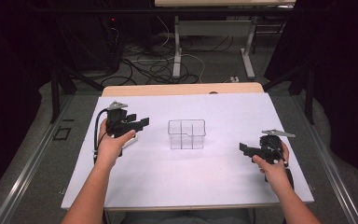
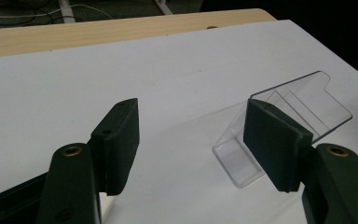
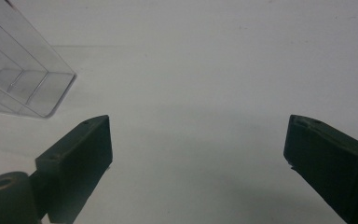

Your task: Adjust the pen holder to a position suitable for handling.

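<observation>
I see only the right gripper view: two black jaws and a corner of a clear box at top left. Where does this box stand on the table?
Observer: In the high view the clear box stands upright near the middle of the white table, between the two grippers.
Operator: Does the left gripper hold it?
Observer: No. The left gripper is open, its jaws spread wide, and the box lies beyond them, untouched.
Operator: Is the box one single space inside?
Observer: No. From above, thin clear walls divide it into compartments; I cannot count them surely.
Operator: How is my gripper placed?
Observer: The right gripper is at the table's right side, pointing toward the box, apart from it.
</observation>
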Demonstrator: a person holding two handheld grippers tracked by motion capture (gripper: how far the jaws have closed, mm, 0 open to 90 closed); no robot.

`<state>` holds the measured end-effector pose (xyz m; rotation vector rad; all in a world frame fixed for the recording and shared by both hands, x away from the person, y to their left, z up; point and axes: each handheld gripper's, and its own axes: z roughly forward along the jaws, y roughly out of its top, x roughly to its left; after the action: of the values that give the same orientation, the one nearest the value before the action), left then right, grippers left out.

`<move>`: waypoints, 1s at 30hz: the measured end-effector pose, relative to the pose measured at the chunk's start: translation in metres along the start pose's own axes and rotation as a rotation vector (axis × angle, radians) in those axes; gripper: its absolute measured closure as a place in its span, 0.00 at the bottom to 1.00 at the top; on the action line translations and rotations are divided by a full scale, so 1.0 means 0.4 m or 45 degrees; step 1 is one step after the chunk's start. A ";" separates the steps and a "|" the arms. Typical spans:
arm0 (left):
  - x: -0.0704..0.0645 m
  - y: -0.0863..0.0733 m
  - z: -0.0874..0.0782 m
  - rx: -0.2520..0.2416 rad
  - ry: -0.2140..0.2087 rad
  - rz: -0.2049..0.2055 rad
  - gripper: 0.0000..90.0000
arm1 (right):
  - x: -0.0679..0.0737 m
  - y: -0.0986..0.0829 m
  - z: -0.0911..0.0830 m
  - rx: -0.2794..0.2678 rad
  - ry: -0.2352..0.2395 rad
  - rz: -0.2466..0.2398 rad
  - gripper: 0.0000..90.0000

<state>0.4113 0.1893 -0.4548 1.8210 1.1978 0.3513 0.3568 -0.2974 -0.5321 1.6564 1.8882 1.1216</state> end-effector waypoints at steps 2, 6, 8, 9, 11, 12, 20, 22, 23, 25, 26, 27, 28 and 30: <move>0.010 -0.002 -0.002 -0.004 0.025 0.014 0.37 | 0.000 0.000 0.000 0.000 0.002 -0.003 0.08; 0.040 -0.009 -0.007 0.026 0.082 0.034 0.29 | -0.001 -0.001 0.000 0.004 -0.002 0.008 0.08; 0.054 -0.014 -0.008 0.029 0.101 0.017 0.26 | -0.001 -0.001 0.000 0.005 -0.001 0.009 0.08; 0.058 -0.015 -0.008 0.036 0.111 0.012 0.24 | -0.002 -0.001 0.001 0.004 0.002 0.003 0.08; 0.070 -0.018 -0.009 0.047 0.123 0.015 0.22 | -0.002 -0.001 0.001 0.004 0.005 0.001 0.08; 0.075 -0.020 -0.009 0.056 0.133 0.019 0.21 | -0.001 -0.001 0.001 0.005 0.005 0.000 0.08; 0.095 -0.032 0.000 0.119 0.167 0.078 0.17 | 0.002 -0.002 0.004 0.011 0.008 0.003 0.08; 0.098 -0.035 0.004 0.147 0.184 0.109 0.17 | 0.001 -0.002 0.004 0.012 0.007 0.004 0.08; 0.099 -0.038 0.006 0.161 0.190 0.126 0.17 | 0.000 -0.002 0.003 0.016 0.013 0.005 0.08; 0.105 -0.042 0.012 0.204 0.209 0.180 0.18 | 0.000 -0.002 0.003 0.021 0.011 0.004 0.08; 0.107 -0.044 0.014 0.225 0.211 0.194 0.18 | 0.000 -0.003 0.004 0.015 0.010 0.004 0.08; 0.110 -0.047 0.016 0.242 0.218 0.208 0.18 | 0.000 -0.003 0.004 0.015 0.009 0.001 0.08; 0.112 -0.051 0.019 0.250 0.218 0.215 0.19 | 0.000 -0.003 0.004 0.016 0.010 0.001 0.08; 0.115 -0.056 0.023 0.275 0.239 0.234 0.20 | 0.000 -0.003 0.005 0.018 0.010 0.000 0.08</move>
<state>0.4265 0.2262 -0.4883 2.1311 1.2368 0.5238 0.3573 -0.2966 -0.5341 1.6621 1.9048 1.1190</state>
